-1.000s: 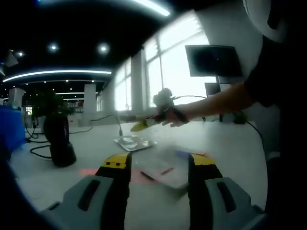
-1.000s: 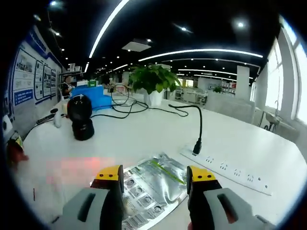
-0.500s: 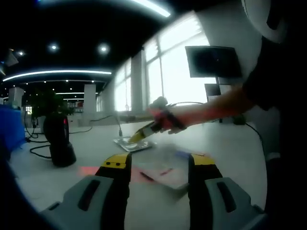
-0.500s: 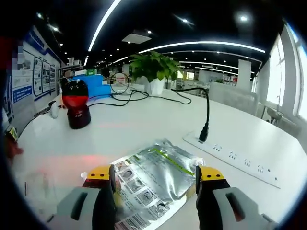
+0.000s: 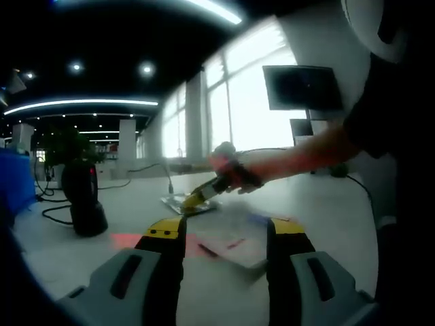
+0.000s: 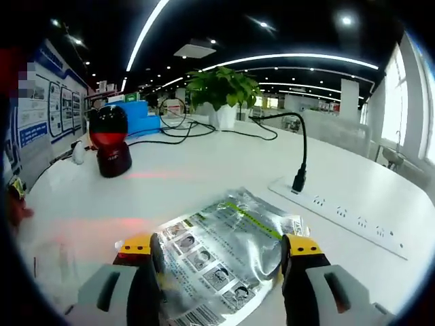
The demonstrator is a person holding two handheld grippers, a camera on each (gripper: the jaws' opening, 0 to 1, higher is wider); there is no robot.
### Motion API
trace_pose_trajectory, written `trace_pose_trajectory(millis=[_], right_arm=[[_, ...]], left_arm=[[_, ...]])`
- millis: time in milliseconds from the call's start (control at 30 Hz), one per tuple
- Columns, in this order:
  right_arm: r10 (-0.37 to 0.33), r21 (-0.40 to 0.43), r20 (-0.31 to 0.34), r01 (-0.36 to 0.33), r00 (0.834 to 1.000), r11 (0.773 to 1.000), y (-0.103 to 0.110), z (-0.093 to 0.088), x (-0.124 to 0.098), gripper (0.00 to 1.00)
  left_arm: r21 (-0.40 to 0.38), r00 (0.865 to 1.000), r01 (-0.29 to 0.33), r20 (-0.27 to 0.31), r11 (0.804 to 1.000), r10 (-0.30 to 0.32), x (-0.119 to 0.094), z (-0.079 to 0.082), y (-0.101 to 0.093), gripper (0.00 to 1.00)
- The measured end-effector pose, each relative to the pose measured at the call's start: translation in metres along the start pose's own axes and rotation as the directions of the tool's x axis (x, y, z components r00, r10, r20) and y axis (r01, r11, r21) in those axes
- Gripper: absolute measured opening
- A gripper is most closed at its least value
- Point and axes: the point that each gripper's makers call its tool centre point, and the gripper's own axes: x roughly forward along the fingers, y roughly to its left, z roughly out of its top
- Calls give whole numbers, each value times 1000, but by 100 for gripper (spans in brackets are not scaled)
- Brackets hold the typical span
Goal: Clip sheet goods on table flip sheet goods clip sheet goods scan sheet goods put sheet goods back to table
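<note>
Left gripper (image 5: 224,234) gaping over one flat clear sheet (image 5: 234,246); right gripper (image 6: 221,248) wide apart astride one silver packet (image 6: 228,248).

Left gripper view: jaws hold nothing; the blurred sheet lies on the white table (image 5: 326,204) at lower centre. One black scanner (image 5: 81,197) stands at left.
Right gripper view: the crinkled foil packet, printed with small pictures and a green stripe, runs lower left to upper right at frame bottom, ungripped. One power strip (image 6: 346,217) lies at right.

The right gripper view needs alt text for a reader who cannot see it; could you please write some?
The open right gripper straddles the near edge of a silver foil packet lying flat on a white table. Beyond stand a black scanner glowing red, a white power strip with a black cable plugged in, and a potted plant.
</note>
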Motion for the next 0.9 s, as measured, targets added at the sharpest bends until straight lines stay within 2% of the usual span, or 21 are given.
trace_pose_trajectory(millis=[267,900], right_arm=[[6,30,3,-6,1000,1000,6,-2,1,71],[6,59,-1,-6,1000,998,3,-3,6,71]], left_arm=[[-1,1000,2,2,1000,-2,0,0,0,40],[-4,1000,7,9,1000,-7,-1,1,-1,40]])
